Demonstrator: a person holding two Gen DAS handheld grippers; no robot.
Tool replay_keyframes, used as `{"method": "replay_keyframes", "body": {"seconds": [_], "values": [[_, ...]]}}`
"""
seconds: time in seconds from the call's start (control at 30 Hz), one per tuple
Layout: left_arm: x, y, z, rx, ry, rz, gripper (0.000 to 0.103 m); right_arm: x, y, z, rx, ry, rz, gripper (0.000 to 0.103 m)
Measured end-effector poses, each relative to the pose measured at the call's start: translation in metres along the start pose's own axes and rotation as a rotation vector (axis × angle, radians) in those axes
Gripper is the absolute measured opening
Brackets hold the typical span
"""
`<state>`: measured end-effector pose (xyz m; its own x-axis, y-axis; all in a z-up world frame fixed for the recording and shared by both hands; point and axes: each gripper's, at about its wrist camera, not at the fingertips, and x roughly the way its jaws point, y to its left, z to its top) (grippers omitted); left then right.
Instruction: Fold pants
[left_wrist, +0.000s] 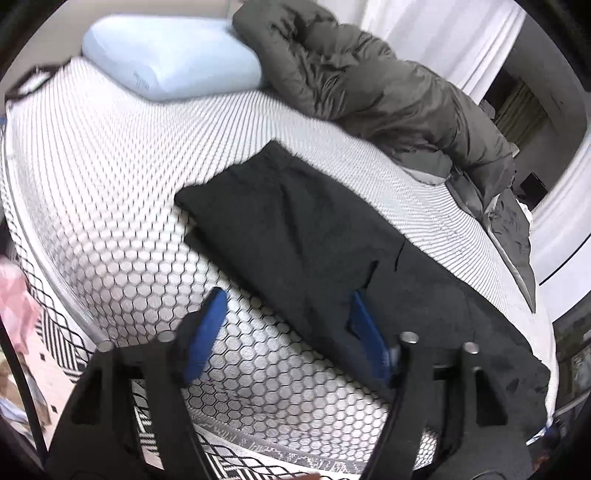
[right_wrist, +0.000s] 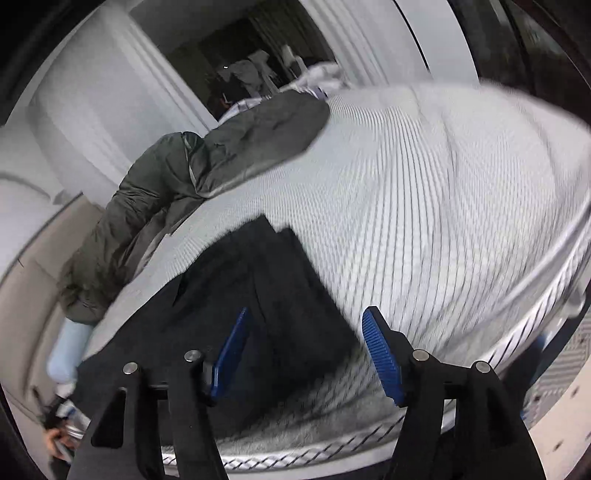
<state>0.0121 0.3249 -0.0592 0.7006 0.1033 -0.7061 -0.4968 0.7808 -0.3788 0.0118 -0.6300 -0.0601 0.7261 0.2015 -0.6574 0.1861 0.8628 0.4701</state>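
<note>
Two grippers in view, both with jaws apart and nothing clamped. We see the black pants (left_wrist: 295, 236) lying folded and flat on the white hex-pattern mattress (left_wrist: 110, 206), near its front edge. Left gripper (left_wrist: 286, 314) hovers over the pants' near edge, blue pads (left_wrist: 208, 325) clear of the cloth. Right gripper (right_wrist: 306, 332) hangs above the pants (right_wrist: 258, 295) too, empty. Light blue pillow (left_wrist: 170, 55) and grey duvet (left_wrist: 369, 85) sit bunched at the far side, apart from the pants.
</note>
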Motion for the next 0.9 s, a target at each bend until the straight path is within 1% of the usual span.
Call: {"method": "replay_keyframes", "body": {"seconds": [0.03, 0.07, 0.1, 0.13, 0.17, 0.2, 0.27, 0.3, 0.33, 0.37, 0.4, 0.43, 0.47, 0.5, 0.53, 0.6, 0.67, 0.7, 0.73, 0.77, 0.83, 0.87, 0.9], "values": [[-0.004, -0.004, 0.001, 0.014, -0.004, -0.018, 0.07, 0.0, 0.008, 0.008, -0.026, 0.001, 0.004, 0.065], [-0.005, -0.012, 0.002, 0.033, 0.001, -0.039, 0.08, 0.002, 0.014, 0.016, -0.05, 0.011, 0.015, 0.067], [-0.004, -0.02, 0.003, 0.05, 0.007, -0.053, 0.083, 0.008, 0.022, 0.025, -0.077, 0.022, 0.022, 0.071], [-0.005, -0.028, 0.002, 0.07, 0.006, -0.075, 0.084, 0.022, 0.034, 0.038, -0.115, 0.041, 0.03, 0.075], [-0.005, -0.036, 0.002, 0.09, 0.007, -0.089, 0.086, 0.034, 0.041, 0.047, -0.137, 0.055, 0.032, 0.075], [-0.004, -0.045, 0.001, 0.113, 0.016, -0.104, 0.087, 0.047, 0.048, 0.057, -0.156, 0.07, 0.025, 0.076], [-0.001, -0.061, 0.001, 0.14, 0.03, -0.125, 0.091, 0.083, 0.06, 0.073, -0.21, 0.128, -0.011, 0.078], [0.003, -0.069, 0.001, 0.148, 0.036, -0.132, 0.091, 0.095, 0.064, 0.078, -0.222, 0.154, -0.02, 0.082], [0.005, -0.076, 0.0, 0.155, 0.045, -0.142, 0.091, 0.12, 0.066, 0.081, -0.242, 0.231, -0.021, 0.082], [0.006, -0.081, -0.002, 0.163, 0.053, -0.148, 0.091, 0.137, 0.072, 0.09, -0.245, 0.262, -0.024, 0.078], [0.017, -0.096, 0.0, 0.17, 0.058, -0.147, 0.091, 0.15, 0.073, 0.09, -0.249, 0.287, -0.028, 0.057], [0.019, -0.103, -0.002, 0.18, 0.063, -0.145, 0.091, 0.159, 0.08, 0.088, -0.291, 0.309, -0.031, 0.047], [0.021, -0.108, -0.003, 0.192, 0.067, -0.144, 0.091, 0.16, 0.086, 0.086, -0.335, 0.298, -0.046, 0.043], [0.025, -0.114, -0.003, 0.204, 0.07, -0.141, 0.091, 0.157, 0.092, 0.085, -0.381, 0.269, -0.058, 0.04], [0.028, -0.116, -0.004, 0.208, 0.071, -0.137, 0.091, 0.15, 0.099, 0.086, -0.43, 0.227, -0.06, 0.04], [0.032, -0.116, -0.005, 0.204, 0.079, -0.122, 0.091, 0.144, 0.097, 0.095, -0.419, 0.163, -0.073, 0.04], [0.04, -0.113, -0.003, 0.181, 0.091, -0.114, 0.091, 0.14, 0.088, 0.106, -0.38, 0.101, -0.13, 0.042], [0.041, -0.11, -0.003, 0.169, 0.095, -0.114, 0.091, 0.142, 0.081, 0.109, -0.353, 0.091, -0.174, 0.047], [0.045, -0.11, -0.002, 0.165, 0.096, -0.114, 0.091, 0.152, 0.073, 0.11, -0.329, 0.124, -0.221, 0.056], [0.046, -0.109, -0.002, 0.166, 0.096, -0.113, 0.091, 0.159, 0.068, 0.108, -0.318, 0.167, -0.235, 0.059], [0.049, -0.11, -0.001, 0.172, 0.097, -0.105, 0.091, 0.161, 0.06, 0.104, -0.287, 0.196, -0.223, 0.061], [0.049, -0.109, -0.002, 0.18, 0.098, -0.104, 0.091, 0.156, 0.058, 0.104, -0.269, 0.179, -0.214, 0.065], [0.047, -0.111, -0.002, 0.194, 0.097, -0.102, 0.091, 0.143, 0.055, 0.101, -0.246, 0.144, -0.195, 0.074]]}}
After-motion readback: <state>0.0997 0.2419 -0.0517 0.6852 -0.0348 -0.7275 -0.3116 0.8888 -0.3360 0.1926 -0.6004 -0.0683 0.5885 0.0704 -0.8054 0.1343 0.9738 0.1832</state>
